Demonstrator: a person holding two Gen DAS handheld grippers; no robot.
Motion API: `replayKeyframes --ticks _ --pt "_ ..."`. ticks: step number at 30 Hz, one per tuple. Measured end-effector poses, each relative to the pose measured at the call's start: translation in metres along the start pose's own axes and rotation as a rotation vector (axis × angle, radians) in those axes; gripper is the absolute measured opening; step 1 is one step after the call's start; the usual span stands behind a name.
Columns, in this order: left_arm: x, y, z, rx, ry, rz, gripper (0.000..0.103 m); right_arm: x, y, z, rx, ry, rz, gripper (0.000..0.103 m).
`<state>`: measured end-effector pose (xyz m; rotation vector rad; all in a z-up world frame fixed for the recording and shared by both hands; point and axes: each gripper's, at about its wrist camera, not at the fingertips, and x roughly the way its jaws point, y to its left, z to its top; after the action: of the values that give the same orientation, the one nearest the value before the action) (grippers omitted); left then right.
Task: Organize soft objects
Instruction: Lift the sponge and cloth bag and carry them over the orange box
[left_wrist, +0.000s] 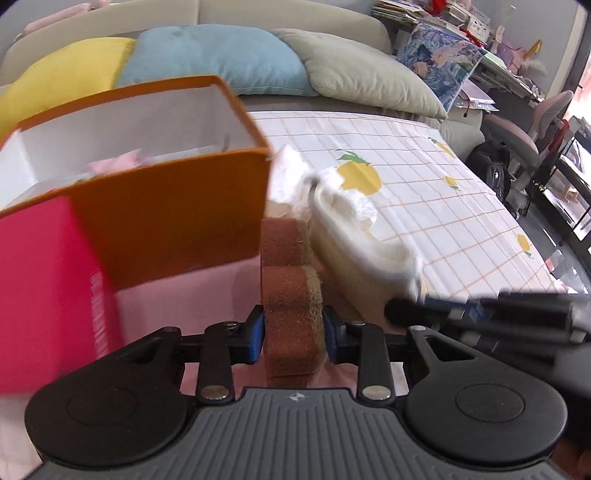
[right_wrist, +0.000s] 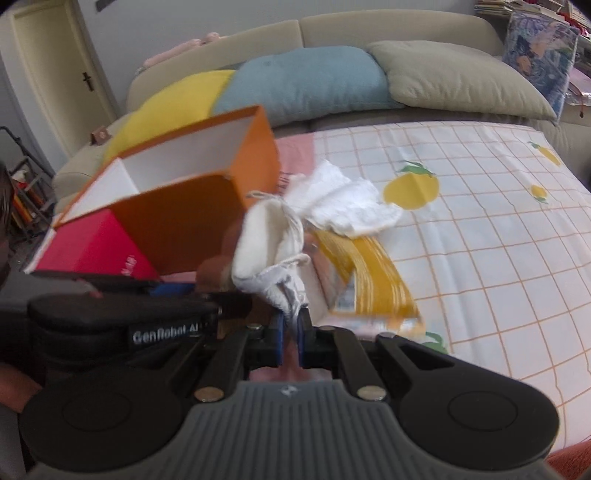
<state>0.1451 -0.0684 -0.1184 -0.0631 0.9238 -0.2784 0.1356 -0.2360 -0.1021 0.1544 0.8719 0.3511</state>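
My left gripper (left_wrist: 293, 334) is shut on a brown scouring sponge (left_wrist: 290, 295) and holds it upright just right of the orange box (left_wrist: 166, 214). The box is open, white inside, with something pink in it (left_wrist: 114, 162). My right gripper (right_wrist: 290, 332) is shut on a white drawstring cloth bag (right_wrist: 266, 251), which hangs above the bed next to the orange box (right_wrist: 184, 218). The bag also shows in the left wrist view (left_wrist: 354, 229). A crumpled white cloth (right_wrist: 343, 206) lies behind the bag on the bed.
A red box (left_wrist: 44, 288) stands left of the orange one. A yellow packet (right_wrist: 373, 280) lies on the checked bedsheet (right_wrist: 498, 240). Yellow (right_wrist: 166, 110), blue (right_wrist: 306, 81) and grey-green (right_wrist: 454, 77) pillows line the headboard. A desk and chair (left_wrist: 517, 129) stand to the right.
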Motion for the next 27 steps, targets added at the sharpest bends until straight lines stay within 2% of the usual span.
replayKeyframes --ticks 5,10,12,14,17,20,24,27 --pt "-0.03 0.023 -0.017 -0.082 0.0 0.02 0.035 -0.023 0.025 0.002 -0.013 -0.032 0.073 0.003" --pt "-0.051 0.037 -0.032 -0.132 -0.003 0.024 0.035 -0.04 0.037 0.005 0.063 -0.061 0.226 0.002" --pt "-0.056 0.04 -0.036 -0.144 -0.004 0.027 0.035 -0.041 0.046 0.004 0.037 -0.056 0.212 0.002" --pt "-0.059 0.041 -0.038 -0.155 0.002 0.031 0.035 -0.037 0.049 0.001 0.029 -0.028 0.179 0.002" --pt "-0.066 0.04 -0.04 -0.142 -0.007 0.045 0.035 -0.032 0.044 -0.006 0.057 0.035 0.193 0.002" --pt "-0.067 0.04 -0.043 -0.146 0.003 0.051 0.035 -0.02 0.042 -0.016 0.078 0.121 0.2 0.002" --pt "-0.069 0.042 -0.051 -0.154 0.021 0.061 0.035 0.005 0.037 -0.04 0.163 0.28 0.25 0.002" --pt "-0.071 0.044 -0.058 -0.164 0.042 0.076 0.035 0.019 0.039 -0.054 0.181 0.362 0.239 0.002"
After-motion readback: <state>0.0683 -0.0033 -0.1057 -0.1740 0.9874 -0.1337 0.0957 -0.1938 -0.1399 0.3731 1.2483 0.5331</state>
